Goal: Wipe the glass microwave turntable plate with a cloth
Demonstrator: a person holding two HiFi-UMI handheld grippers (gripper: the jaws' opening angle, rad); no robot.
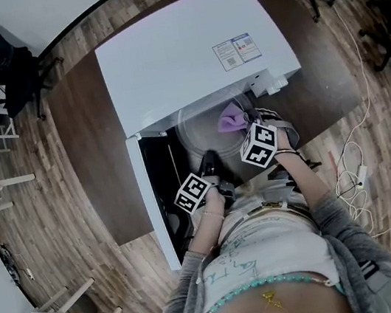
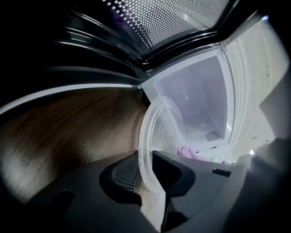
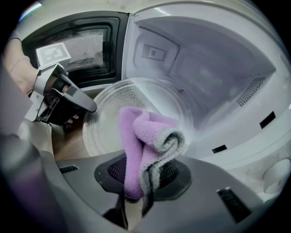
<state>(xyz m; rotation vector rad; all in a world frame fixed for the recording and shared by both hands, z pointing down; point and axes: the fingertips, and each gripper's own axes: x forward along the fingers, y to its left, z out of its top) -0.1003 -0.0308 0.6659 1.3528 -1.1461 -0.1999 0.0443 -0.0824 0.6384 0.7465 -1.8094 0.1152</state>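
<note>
Where the left gripper (image 2: 146, 174) bites: rim of the glass plate (image 2: 161, 129), held tight.
Right gripper (image 3: 145, 176): squeezing the purple cloth (image 3: 141, 136) (folded over) over the plate.

A white microwave (image 1: 177, 50), door open, sits on a dark table (image 1: 93, 147), a black chair (image 1: 3, 62) nearby.

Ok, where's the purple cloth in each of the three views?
Head view: the purple cloth shows just above centre, over the glass plate at the microwave's mouth.
Left gripper view: a small pink patch, lower right of centre, behind the plate's rim.
Right gripper view: dead centre, pinched in the right gripper's jaws.
Shared landmark: the glass plate.
</note>
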